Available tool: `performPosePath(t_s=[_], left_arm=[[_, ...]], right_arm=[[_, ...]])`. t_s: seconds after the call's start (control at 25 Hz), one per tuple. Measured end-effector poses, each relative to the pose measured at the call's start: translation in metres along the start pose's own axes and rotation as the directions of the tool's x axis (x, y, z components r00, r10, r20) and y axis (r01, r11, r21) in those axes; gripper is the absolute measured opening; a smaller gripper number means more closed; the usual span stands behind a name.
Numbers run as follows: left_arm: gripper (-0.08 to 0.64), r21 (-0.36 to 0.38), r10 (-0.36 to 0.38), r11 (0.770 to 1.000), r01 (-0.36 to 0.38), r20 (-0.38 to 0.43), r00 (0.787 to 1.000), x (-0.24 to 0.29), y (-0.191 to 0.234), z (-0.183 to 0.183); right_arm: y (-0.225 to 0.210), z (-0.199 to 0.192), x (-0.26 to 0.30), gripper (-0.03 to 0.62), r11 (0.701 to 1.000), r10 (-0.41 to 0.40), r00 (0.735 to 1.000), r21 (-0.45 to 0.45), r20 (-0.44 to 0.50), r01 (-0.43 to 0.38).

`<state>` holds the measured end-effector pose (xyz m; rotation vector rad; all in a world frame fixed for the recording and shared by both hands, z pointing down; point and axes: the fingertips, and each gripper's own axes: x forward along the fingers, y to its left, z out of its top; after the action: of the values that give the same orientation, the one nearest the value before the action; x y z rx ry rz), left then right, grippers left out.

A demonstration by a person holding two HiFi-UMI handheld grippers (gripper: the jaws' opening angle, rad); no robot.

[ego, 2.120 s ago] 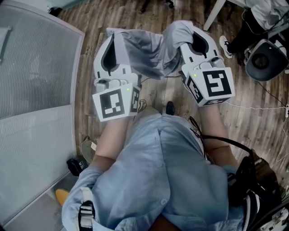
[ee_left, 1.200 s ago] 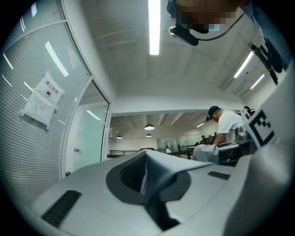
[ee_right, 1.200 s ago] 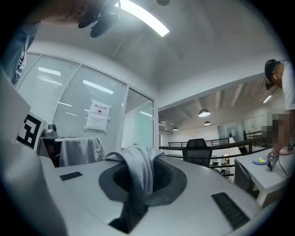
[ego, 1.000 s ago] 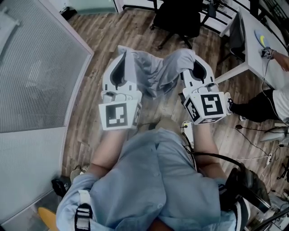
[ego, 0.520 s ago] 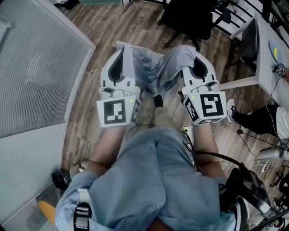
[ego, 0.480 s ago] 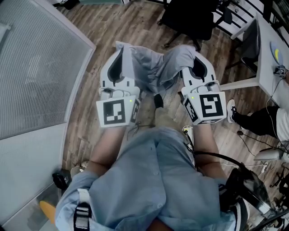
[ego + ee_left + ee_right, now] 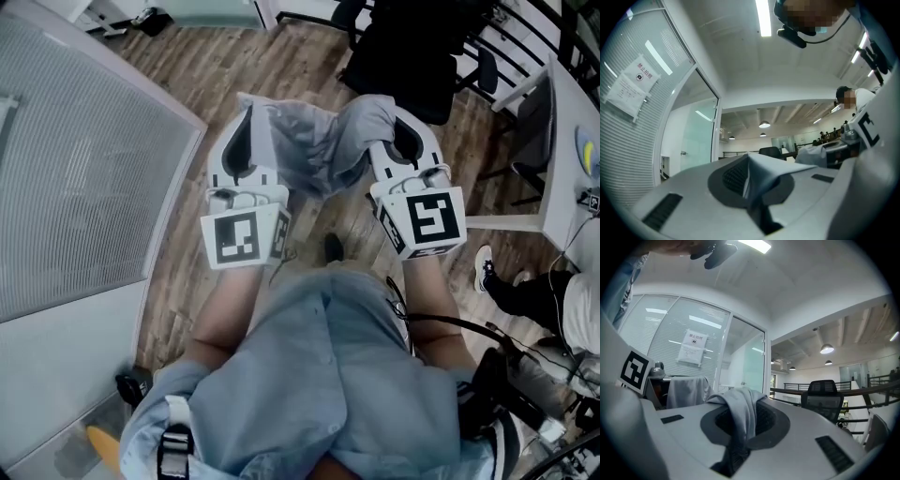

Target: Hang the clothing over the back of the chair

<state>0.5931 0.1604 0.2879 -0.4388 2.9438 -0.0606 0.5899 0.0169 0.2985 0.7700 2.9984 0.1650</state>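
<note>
Left tool (image 7: pixel 247 111) and right tool (image 7: pixel 401 111) each pinch the garment (image 7: pixel 319 141), spread before the chair (image 7: pixel 412 56) for draping.

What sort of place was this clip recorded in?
Most likely an open-plan office: a black swivel office chair, a white desk and a frosted glass partition stand on wood-look flooring.
</note>
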Motion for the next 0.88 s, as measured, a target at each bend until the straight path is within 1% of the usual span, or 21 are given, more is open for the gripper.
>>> performPosePath(t_s=[0.12,0.28,0.48,0.68,0.88], left_arm=[[0.017,0.012,0.009,1.000,-0.009,0.005,1.000,0.019,0.012,0.001],[0.017,0.007,0.032,0.999,-0.032,0.003,0.999,0.047,0.039,-0.004],[0.018,-0.007,0.043,0.999,-0.044,-0.014,0.999,0.090,0.075,-0.027],[0.017,-0.032,0.022,0.999,-0.022,-0.018,1.000,0.153,0.132,-0.053],[0.017,-0.034,-0.005,0.999,0.005,-0.002,1.000,0.213,0.196,-0.062]], right_arm=[[-0.009,-0.001,0.026,0.034,1.000,0.010,1.000,-0.001,-0.008,-0.010],[-0.014,-0.001,0.070,0.034,1.000,0.029,0.999,-0.007,-0.018,-0.029],[-0.020,-0.016,0.132,0.034,0.999,0.047,0.998,0.002,-0.035,-0.047],[-0.020,-0.026,0.216,0.034,1.000,0.028,0.999,0.000,-0.046,-0.028],[-0.018,-0.021,0.304,0.035,1.000,0.003,0.999,-0.012,-0.053,-0.004]])
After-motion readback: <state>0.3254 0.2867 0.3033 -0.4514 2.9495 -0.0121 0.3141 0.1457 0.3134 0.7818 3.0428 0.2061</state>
